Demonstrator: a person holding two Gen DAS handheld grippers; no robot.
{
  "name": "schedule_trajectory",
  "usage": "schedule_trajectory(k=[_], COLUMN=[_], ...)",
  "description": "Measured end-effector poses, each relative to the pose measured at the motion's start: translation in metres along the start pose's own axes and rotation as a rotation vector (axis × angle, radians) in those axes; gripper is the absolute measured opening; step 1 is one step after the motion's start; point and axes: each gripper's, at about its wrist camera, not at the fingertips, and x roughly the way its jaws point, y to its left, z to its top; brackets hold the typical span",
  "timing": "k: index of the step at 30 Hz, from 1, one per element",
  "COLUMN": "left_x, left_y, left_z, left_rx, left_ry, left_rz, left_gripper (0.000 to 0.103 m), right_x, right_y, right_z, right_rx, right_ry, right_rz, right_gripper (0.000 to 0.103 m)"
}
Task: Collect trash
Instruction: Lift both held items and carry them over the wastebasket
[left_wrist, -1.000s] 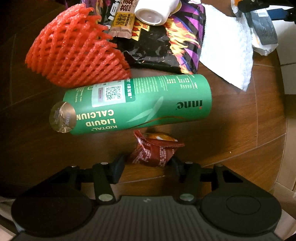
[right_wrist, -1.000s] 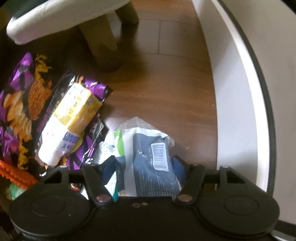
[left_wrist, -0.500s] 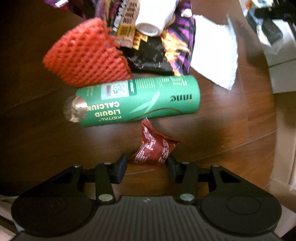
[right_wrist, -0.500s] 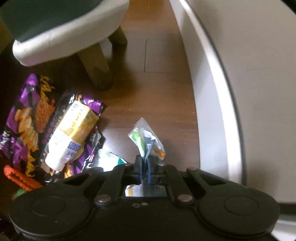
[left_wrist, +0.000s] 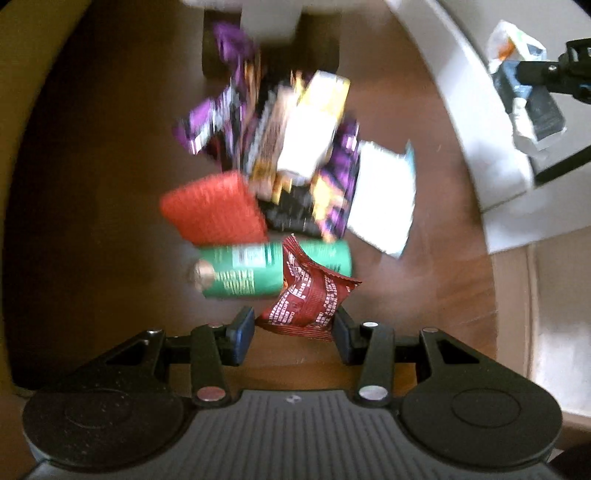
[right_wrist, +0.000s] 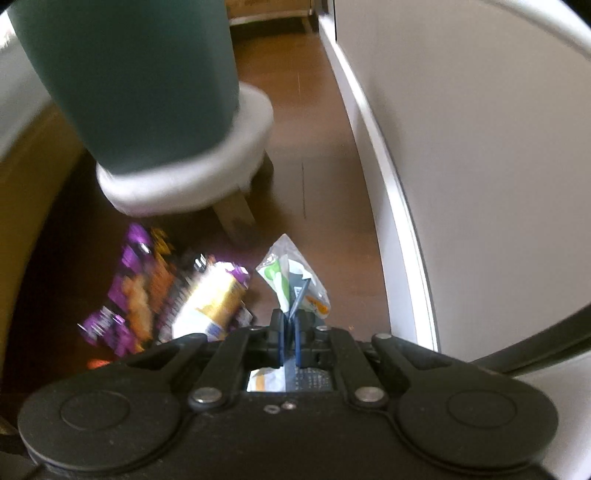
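My left gripper is shut on a dark red snack wrapper and holds it above the wooden floor. Below it lie a green calcium tube, a red foam net, a purple chip bag, a white-and-yellow bottle and a white pouch. My right gripper is shut on a clear plastic wrapper with green, orange and dark blue print, lifted off the floor. In the left wrist view that wrapper hangs at the upper right from the right gripper.
A white stool with wooden legs carries a dark green bin behind the litter. A white wall and baseboard run along the right. The purple chip bag and the bottle lie left of my right gripper.
Both grippers have risen from the floor. The left lifted the red wrapper off the floor. The right closed tightly on the plastic wrapper and raised it; the litter looks smaller and farther.
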Motion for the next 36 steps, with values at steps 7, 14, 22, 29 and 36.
schedule_trajectory(k=[7,14,22,29,36], left_x=[-0.091,-0.184,-0.266,-0.315,-0.340], left_y=[-0.017,-0.021,-0.027,-0.034,-0.031], left_z=[0.038,0.081,0.129,0.164,0.212], left_rx=[-0.003,-0.019,-0.006,0.020,0.027], left_ry=[-0.185,-0.329,-0.464,-0.558,-0.620], left_rz=[0.037,0.058,0.077,0.092,0.098], left_gripper=[0.044,0.044,0.044,0.044,0.044], right_x=[-0.068,-0.139,-0.196,-0.230,-0.230], right_y=[0.032,0.057,0.071,0.084,0.101], right_z=[0.038,0.071,0.105,0.135,0.179], right_rx=[-0.048,-0.103,-0.144,-0.176,-0.195], right_ry=[-0.145,-0.279,-0.399,-0.484,-0.537], right_rz=[0.091,0.169,0.201,0.197,0.191], right_gripper=[0.004,0.004,0.004,0.004,0.004])
